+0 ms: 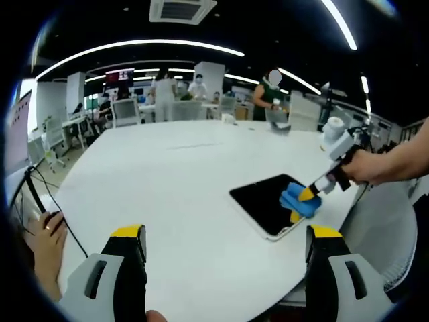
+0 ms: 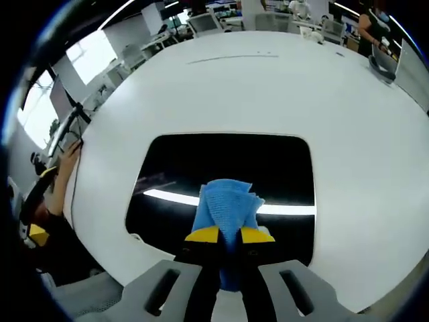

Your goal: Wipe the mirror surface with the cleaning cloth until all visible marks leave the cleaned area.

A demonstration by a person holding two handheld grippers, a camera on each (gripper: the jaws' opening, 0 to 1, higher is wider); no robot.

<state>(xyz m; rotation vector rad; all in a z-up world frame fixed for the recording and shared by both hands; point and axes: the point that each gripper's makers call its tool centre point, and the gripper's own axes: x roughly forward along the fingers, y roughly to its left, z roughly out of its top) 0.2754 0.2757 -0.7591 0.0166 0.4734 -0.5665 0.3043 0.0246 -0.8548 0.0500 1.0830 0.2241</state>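
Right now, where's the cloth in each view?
Left gripper view: cloth right of centre, on the mirror's right end, in the right gripper.
Right gripper view: cloth low centre, between that gripper's jaws, over the mirror.
Shared landmark: the mirror on the table.

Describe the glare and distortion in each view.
Right gripper view: a bright ceiling-light streak reflects across the dark rectangular mirror beside the blue cleaning cloth; the white round table bulges. Left gripper view: ceiling light strips bow into arcs.
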